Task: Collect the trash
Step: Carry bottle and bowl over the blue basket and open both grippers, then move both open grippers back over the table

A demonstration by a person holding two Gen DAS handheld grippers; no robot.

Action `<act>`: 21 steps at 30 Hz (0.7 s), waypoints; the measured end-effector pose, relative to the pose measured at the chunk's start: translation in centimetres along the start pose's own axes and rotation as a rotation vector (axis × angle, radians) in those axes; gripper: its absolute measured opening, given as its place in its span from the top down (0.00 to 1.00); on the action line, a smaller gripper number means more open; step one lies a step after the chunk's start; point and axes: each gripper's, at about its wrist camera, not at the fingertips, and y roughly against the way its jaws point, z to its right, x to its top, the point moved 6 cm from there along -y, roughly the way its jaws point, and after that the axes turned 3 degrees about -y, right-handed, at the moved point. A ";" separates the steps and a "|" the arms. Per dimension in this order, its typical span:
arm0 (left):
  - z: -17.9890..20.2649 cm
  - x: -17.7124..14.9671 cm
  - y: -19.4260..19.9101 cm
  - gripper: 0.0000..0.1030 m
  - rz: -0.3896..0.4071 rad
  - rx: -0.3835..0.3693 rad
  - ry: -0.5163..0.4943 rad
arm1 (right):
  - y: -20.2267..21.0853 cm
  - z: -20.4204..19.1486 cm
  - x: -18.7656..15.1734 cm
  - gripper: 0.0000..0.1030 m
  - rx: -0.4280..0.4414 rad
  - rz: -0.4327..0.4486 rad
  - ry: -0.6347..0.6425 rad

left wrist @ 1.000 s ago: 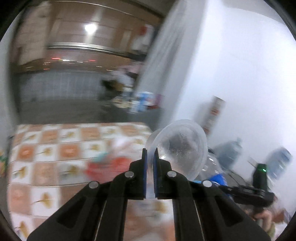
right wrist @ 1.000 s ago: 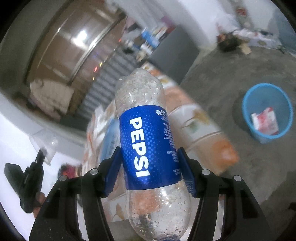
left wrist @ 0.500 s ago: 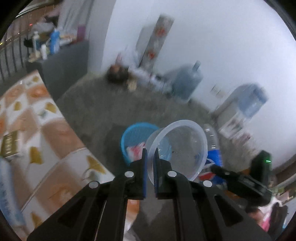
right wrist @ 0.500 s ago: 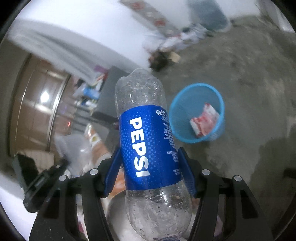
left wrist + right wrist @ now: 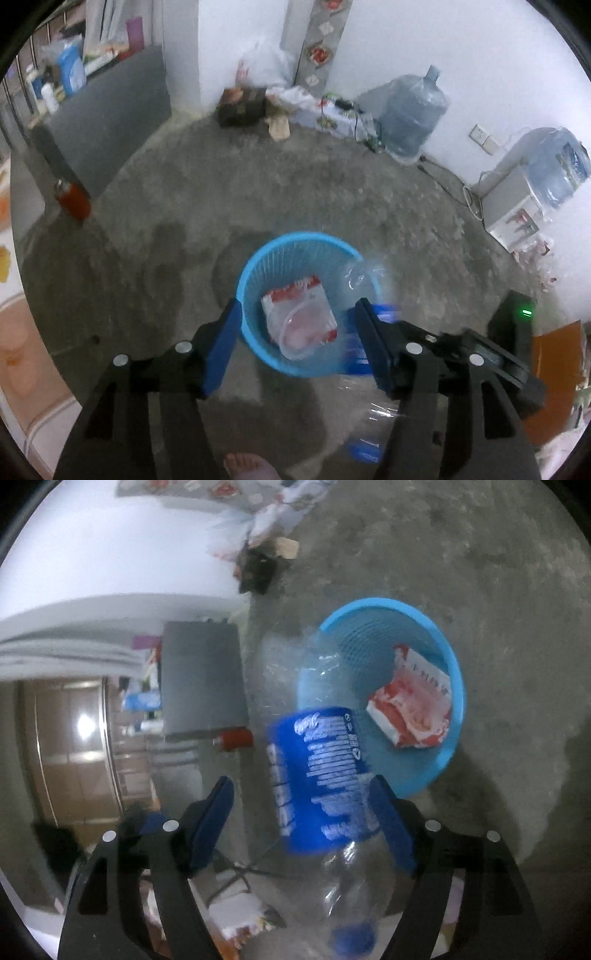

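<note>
- Left gripper (image 5: 295, 325) hangs right over the bin (image 5: 255, 273), pointing steeply down, jaws opening wide with nothing pinched between them.
- The clear cup (image 5: 308, 332) is down in the bin, lying on the red-and-white wrapper (image 5: 295, 291).
- That bin is blue mesh, standing on the bare concrete floor (image 5: 258, 184).
- Right gripper (image 5: 303, 812) is tipped toward the bin too, and its jaws are opening.
- The bottle (image 5: 317, 775) sits between them, tilted, neck end toward the bin rim; there's clear space at the left pad, while the right pad is very near the label, and whether it touches I cannot tell through the blur.
- From the left wrist view the bottle shows as a clear, blue-banded smear at the bin's right rim, just past the right finger.
- The wrapper (image 5: 410, 709) shows well from the right wrist view, lying against the bin's inner wall (image 5: 354, 635).
- A bare foot (image 5: 251, 467) at the bottom edge, near the bin.
- Against the far wall: a water jug (image 5: 413, 114), a second one on a dispenser (image 5: 509, 206), and a grey cabinet (image 5: 110, 122) on the left.
</note>
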 end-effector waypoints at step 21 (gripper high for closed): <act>0.0 -9.0 17.7 0.27 0.205 -0.139 -0.047 | 9.6 -5.4 -8.9 0.20 -0.287 0.252 0.462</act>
